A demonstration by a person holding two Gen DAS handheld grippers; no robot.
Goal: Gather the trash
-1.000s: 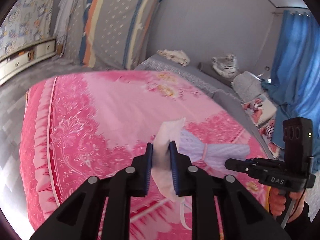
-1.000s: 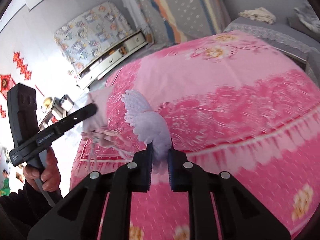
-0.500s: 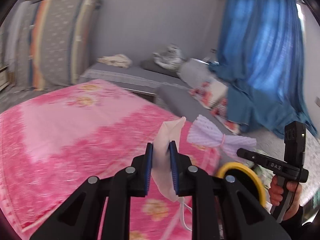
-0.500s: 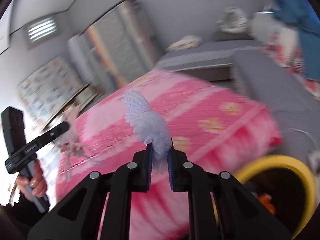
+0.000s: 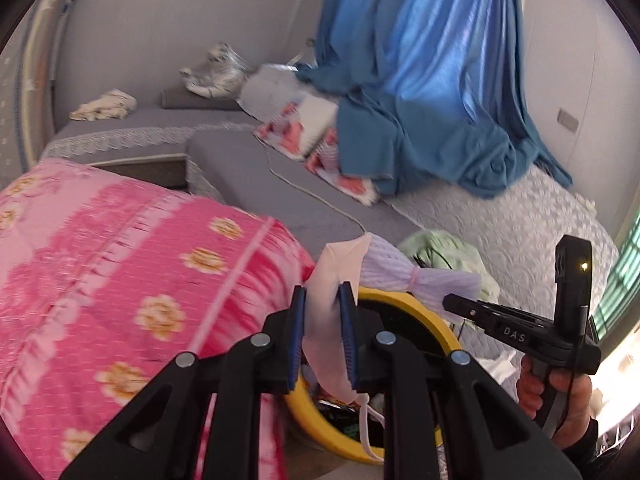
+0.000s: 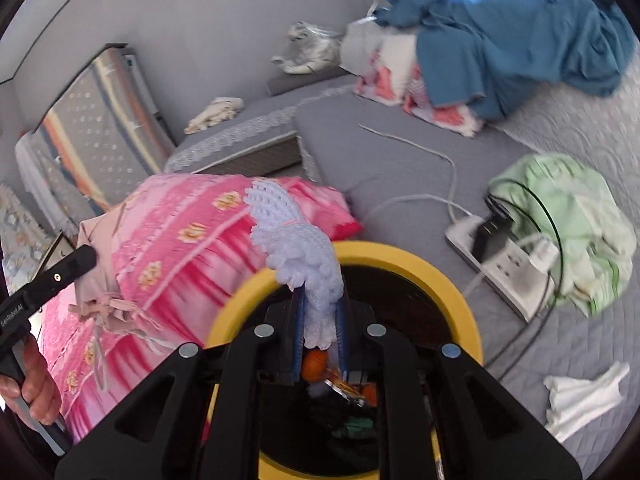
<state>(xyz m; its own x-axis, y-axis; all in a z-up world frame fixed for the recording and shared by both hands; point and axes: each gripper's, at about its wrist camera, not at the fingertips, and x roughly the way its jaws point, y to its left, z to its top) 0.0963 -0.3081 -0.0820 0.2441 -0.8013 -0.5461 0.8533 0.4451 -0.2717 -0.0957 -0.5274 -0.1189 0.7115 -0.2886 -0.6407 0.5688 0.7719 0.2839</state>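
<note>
My left gripper [image 5: 323,320] is shut on a pale pink face mask [image 5: 328,344] whose ear loops dangle below. My right gripper [image 6: 320,320] is shut on a white foam fruit net [image 6: 300,256] tied with a pink band. The net also shows in the left wrist view [image 5: 416,276], and the mask shows in the right wrist view [image 6: 100,264]. Both are held above a yellow-rimmed trash bin [image 6: 452,292] with a black liner and some trash inside. The bin also shows under the mask in the left wrist view [image 5: 424,316].
A bed with a pink floral blanket [image 5: 120,272] stands left of the bin. Grey mats [image 6: 400,160] cover the floor, with a power strip and cables [image 6: 500,264], a green cloth [image 6: 576,216], a white tissue [image 6: 584,396] and blue curtains [image 5: 420,60].
Both grippers have swung right, away from the pink bed, and now hold the mask and the foam net over the yellow bin. Both grips are unchanged.
</note>
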